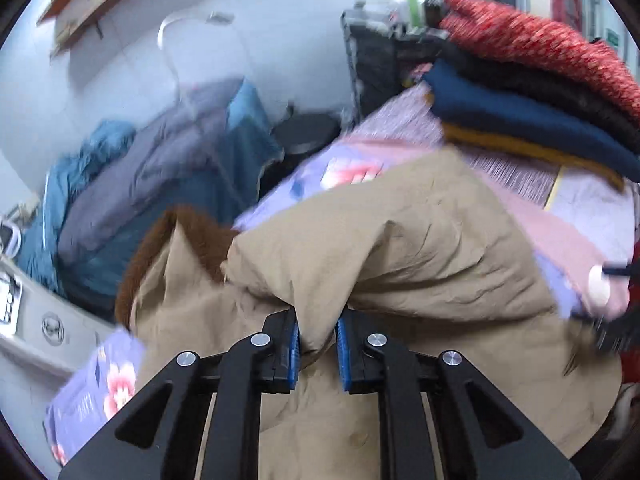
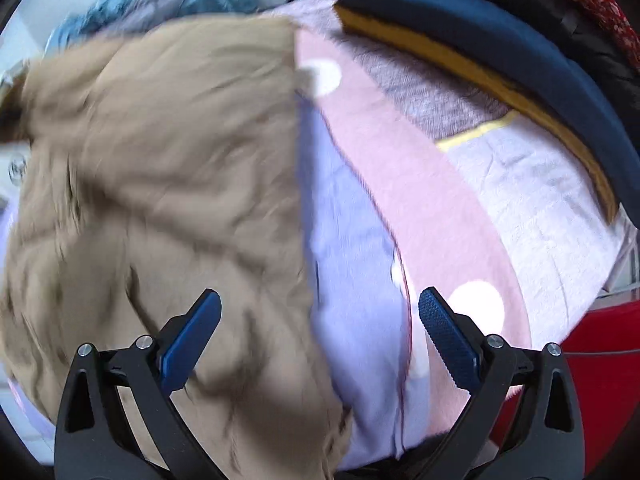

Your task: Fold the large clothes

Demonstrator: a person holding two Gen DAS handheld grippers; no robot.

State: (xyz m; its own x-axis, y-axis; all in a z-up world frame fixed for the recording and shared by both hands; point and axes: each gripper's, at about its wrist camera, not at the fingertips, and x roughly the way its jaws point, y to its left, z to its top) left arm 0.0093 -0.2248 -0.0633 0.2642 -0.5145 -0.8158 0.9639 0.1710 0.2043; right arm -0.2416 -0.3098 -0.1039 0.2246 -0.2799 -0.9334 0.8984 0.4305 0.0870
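Looking through the left wrist view first, I have my left gripper [image 1: 316,342] clenched on a pinch of the crumpled tan cotton coat with the brown fleece collar [image 1: 400,248]; fabric bulges up between the blue pads at bottom centre. The coat fills the middle and lower frame, lying on the floral lilac-and-pink bedspread [image 1: 344,168]. At upper right sits a stack of folded knitwear, red over black, navy and mustard [image 1: 520,92], which I judge to be work already finished. A rumpled blue and grey quilt [image 1: 168,160] lies at mid left.

Through the right wrist view, my right gripper [image 2: 320,328] is released, jaws spread wide and holding nothing, hovering at bottom centre over the coat's right edge. The coat [image 2: 160,160] covers the left half of the frame, blurred and heavily creased; the bedspread [image 2: 400,200] shows right of it.

I judge this coat's fold as barely begun: it is bunched, not squared, and needs smoothing, folding and stacking.
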